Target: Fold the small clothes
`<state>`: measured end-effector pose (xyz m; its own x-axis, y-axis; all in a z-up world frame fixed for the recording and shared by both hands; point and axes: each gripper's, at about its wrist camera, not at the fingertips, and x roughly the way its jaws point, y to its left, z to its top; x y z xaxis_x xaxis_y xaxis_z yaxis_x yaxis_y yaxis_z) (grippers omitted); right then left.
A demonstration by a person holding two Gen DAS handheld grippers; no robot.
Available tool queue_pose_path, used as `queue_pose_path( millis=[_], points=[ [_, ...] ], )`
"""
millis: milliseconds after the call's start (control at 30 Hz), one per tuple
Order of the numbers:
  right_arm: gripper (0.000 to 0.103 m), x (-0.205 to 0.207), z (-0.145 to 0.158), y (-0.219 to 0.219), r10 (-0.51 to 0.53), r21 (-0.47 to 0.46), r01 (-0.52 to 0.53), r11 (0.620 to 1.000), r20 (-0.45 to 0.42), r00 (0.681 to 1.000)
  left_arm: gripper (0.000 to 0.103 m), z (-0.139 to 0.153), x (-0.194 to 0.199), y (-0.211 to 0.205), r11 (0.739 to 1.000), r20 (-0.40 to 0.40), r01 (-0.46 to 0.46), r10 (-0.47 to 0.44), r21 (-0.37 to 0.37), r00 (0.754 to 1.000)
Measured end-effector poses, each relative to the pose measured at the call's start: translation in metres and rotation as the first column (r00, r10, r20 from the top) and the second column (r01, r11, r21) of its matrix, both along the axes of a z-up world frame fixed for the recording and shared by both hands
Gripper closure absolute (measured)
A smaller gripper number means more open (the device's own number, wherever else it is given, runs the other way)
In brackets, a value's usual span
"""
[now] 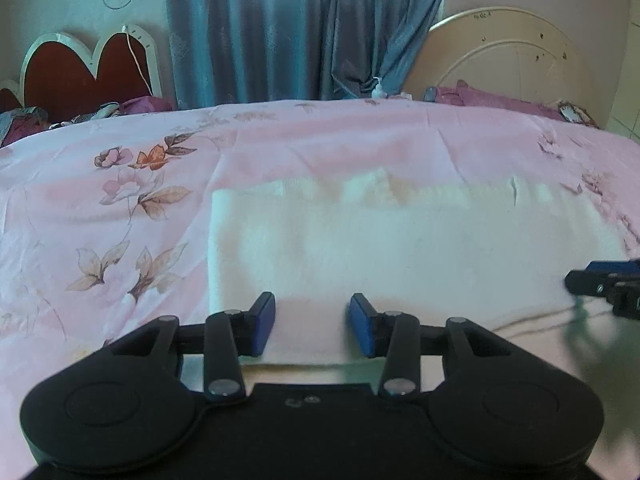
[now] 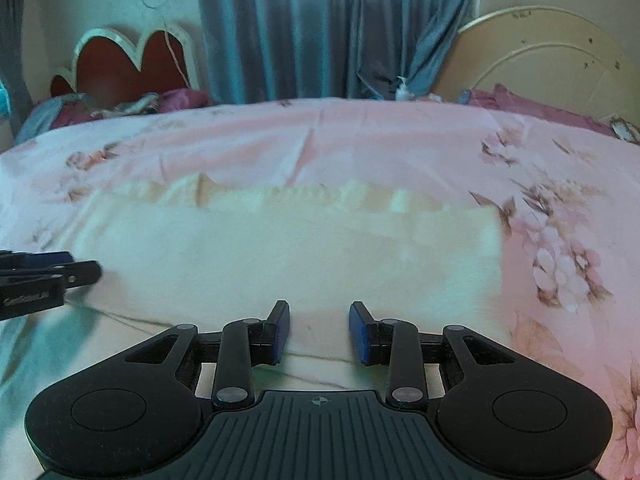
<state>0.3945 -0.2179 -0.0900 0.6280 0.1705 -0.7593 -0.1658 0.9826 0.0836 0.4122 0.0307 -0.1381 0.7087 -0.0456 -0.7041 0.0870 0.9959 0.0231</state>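
A white cloth (image 1: 400, 240) lies flat on the pink flowered bedsheet (image 1: 120, 184), folded into a wide band with a ruffled far edge. My left gripper (image 1: 312, 322) is open and empty, its blue pads over the cloth's near left edge. My right gripper (image 2: 319, 328) is open and empty over the cloth's (image 2: 300, 252) near right edge. The right gripper shows at the right edge of the left wrist view (image 1: 608, 280), and the left gripper at the left edge of the right wrist view (image 2: 44, 276).
Blue curtains (image 1: 280, 28) hang behind the bed. A red heart-shaped headboard (image 1: 80, 72) stands at the far left and a cream round headboard (image 1: 512, 56) at the far right. Crumpled purple bedding (image 1: 492, 98) lies along the far edge.
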Motion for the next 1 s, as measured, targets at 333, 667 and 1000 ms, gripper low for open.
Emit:
queue_pose_path(
  millis=[333,667,1000],
  points=[
    [0.070,-0.005,-0.010,-0.030,-0.100,-0.071,0.101,0.992,0.020,0.995,0.061,-0.001,0.002,0.002,1.000,-0.012,-0.010,0.009,-0.012,1.000],
    [0.070,0.001,-0.009,-0.030,-0.070,-0.092,0.069,0.993,-0.002,0.998,0.061,0.000,0.003,-0.005,1.000,-0.018,-0.012,0.013,0.026,1.000],
    [0.069,0.012,-0.005,-0.031,0.014,-0.110,-0.021,0.994,-0.068,0.998,0.058,0.005,0.011,-0.019,0.994,-0.068,-0.056,0.062,0.092,0.996]
  ],
)
